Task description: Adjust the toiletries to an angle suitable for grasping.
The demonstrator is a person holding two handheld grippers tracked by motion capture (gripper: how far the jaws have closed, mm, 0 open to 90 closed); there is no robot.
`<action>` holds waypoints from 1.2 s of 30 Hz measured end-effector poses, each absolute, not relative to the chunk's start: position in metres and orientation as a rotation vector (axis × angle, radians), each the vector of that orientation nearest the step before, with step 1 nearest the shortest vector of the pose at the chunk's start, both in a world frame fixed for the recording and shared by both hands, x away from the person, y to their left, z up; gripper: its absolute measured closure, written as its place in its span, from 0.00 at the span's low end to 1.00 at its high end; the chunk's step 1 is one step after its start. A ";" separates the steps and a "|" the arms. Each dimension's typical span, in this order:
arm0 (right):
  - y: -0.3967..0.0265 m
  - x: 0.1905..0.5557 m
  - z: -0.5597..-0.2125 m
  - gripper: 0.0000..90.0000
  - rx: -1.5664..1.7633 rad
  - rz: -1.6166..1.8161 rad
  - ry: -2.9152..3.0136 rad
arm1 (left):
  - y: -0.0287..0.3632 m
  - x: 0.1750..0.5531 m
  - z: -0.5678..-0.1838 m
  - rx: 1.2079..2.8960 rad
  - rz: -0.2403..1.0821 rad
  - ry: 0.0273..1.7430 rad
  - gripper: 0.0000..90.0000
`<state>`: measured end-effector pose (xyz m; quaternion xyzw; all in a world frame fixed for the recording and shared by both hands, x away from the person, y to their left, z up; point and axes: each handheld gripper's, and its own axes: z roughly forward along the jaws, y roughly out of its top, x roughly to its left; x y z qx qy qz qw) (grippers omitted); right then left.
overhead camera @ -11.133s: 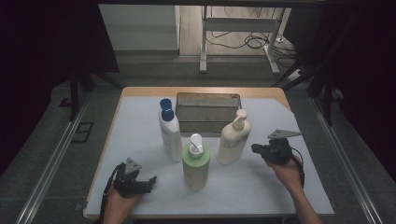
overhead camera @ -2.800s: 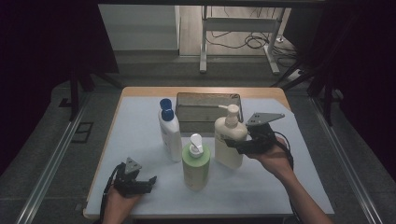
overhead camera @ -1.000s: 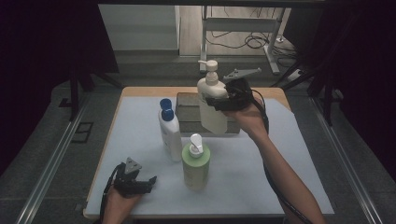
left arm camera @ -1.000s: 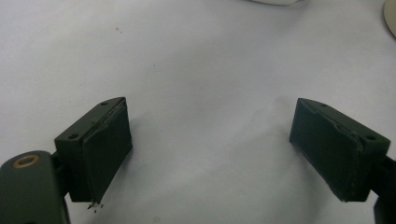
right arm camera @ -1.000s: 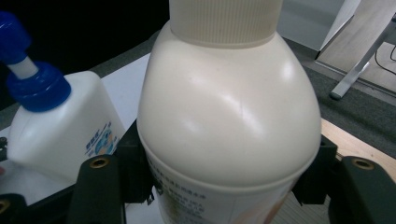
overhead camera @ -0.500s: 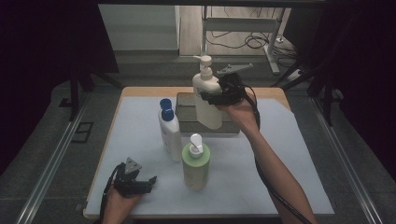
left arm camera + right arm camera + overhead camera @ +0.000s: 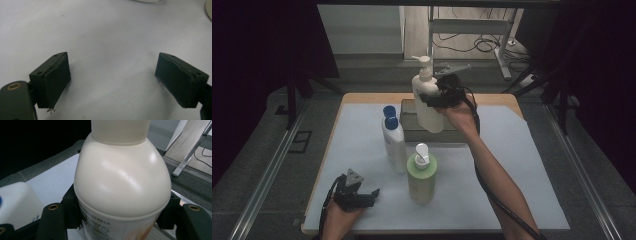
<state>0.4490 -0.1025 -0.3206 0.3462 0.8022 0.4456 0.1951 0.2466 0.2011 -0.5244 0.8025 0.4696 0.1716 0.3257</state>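
This looks like a lab or test room set up for recording. A wooden table [image 7: 362, 98] under a pale sheet [image 7: 522, 165] stands on grey carpet [image 7: 257, 165], ringed by black curtains [image 7: 262, 45]. Metal floor rails [image 7: 267, 175] flank it, and loose cables [image 7: 482, 44] lie beneath a metal-legged frame [image 7: 499, 55] behind.

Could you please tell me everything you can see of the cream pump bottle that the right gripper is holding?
The cream pump bottle looks like smooth, slightly glossy plastic, with rounded shoulders, a ribbed collar and a white pump head on top. Small print runs around its body. It is upright and lifted off the table, above the dark tray at the table's far side. The right gripper clamps it from both sides just below the shoulder; nothing else touches it.
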 end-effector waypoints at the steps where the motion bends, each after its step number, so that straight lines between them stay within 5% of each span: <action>1: -0.103 0.449 -0.321 0.41 0.970 1.249 2.248 | 0.201 0.247 -0.524 2.103 0.450 1.231 0.14; 36: -0.069 0.488 -0.368 0.41 0.984 1.217 2.180 | 0.201 0.247 -0.524 2.101 0.447 1.234 0.13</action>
